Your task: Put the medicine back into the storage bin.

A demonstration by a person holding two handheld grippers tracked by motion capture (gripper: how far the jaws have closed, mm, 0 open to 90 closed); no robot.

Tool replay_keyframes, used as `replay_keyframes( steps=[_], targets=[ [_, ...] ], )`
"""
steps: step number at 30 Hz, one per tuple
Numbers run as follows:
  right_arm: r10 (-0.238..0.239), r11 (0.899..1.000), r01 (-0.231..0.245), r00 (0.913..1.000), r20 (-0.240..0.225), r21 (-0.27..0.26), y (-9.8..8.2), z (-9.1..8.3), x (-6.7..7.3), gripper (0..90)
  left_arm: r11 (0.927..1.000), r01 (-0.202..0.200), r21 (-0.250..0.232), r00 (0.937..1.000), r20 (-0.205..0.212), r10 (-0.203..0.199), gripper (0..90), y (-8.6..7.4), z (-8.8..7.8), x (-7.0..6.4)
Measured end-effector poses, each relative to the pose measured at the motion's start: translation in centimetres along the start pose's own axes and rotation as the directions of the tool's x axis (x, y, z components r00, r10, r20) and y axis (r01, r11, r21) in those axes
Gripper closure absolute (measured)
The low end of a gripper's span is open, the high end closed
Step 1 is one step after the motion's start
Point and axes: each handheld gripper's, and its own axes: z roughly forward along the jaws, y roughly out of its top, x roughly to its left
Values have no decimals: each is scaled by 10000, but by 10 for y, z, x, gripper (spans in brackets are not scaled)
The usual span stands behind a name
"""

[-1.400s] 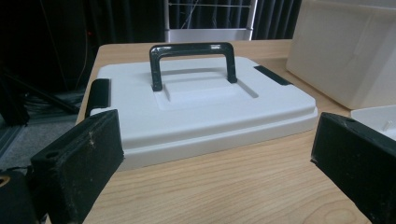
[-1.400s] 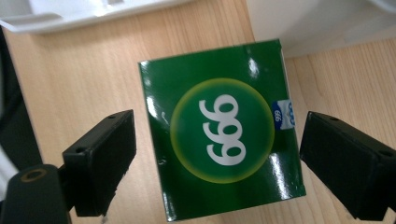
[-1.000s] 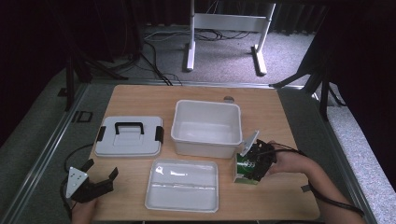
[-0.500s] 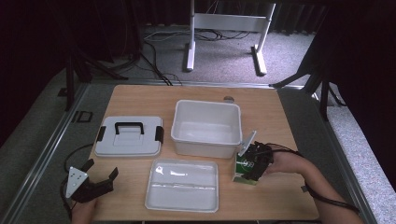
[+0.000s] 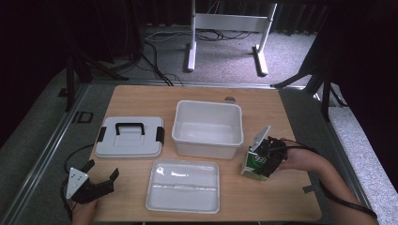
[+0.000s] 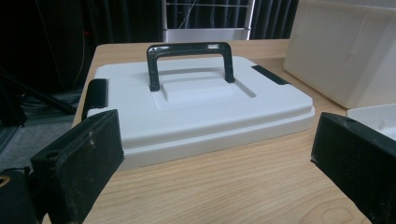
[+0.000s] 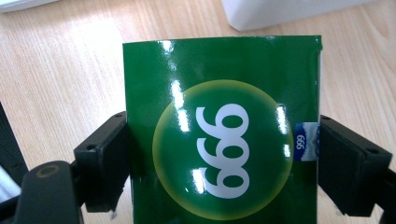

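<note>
A green box [image 5: 254, 164] printed with a white "999" in a yellow circle [image 7: 219, 93] is clamped between the jaws of my right gripper [image 5: 262, 157] [image 7: 222, 158], which is shut on its two sides. The box is tilted at the right of the table, just right of the white bin [image 5: 206, 146]. I cannot tell whether its bottom touches the wood. My left gripper [image 5: 102, 168] [image 6: 215, 154] stands open near the front left corner with nothing between its jaws. It faces the white lid [image 5: 129, 140] [image 6: 201, 107] with a black handle.
A shallow white tray [image 5: 155, 199] [image 6: 373, 114] lies at the front middle, between the two grippers. The open bin [image 6: 345, 51] sits at the table's centre, and its corner [image 7: 280, 11] lies just beyond the box. Table legs and cables stand on the floor behind.
The right gripper has shifted slightly with the green box in it. The left gripper has stayed where it was, still open.
</note>
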Motion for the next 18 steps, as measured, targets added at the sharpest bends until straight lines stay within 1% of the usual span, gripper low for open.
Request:
replay_keyframes(
  steps=[2,4,11,12,16,18],
  targets=[
    [156,9999,-156,9999,-39,1,-3,-5,-2,148,10000,4,3,10000,1,-4,21,0,0,0],
    [192,9998,-192,9998,-85,-17,-6,-10,-5,148,10000,3,3,10000,1,-3,21,0,0,0],
    [320,9994,-319,9994,106,-107,-9,-35,-16,149,10000,4,-8,10000,1,-4,21,0,0,0],
    [337,9994,-334,9992,212,-129,-9,-41,-18,149,10000,4,-12,10000,0,-4,20,0,0,0],
    [456,9983,-442,9982,392,-374,-8,-61,-25,149,10000,-1,-10,10000,14,1,20,0,0,0],
    [523,9978,-495,9967,624,-448,-6,-72,-29,149,10000,-3,-10,10000,13,3,21,0,0,0]
  ],
)
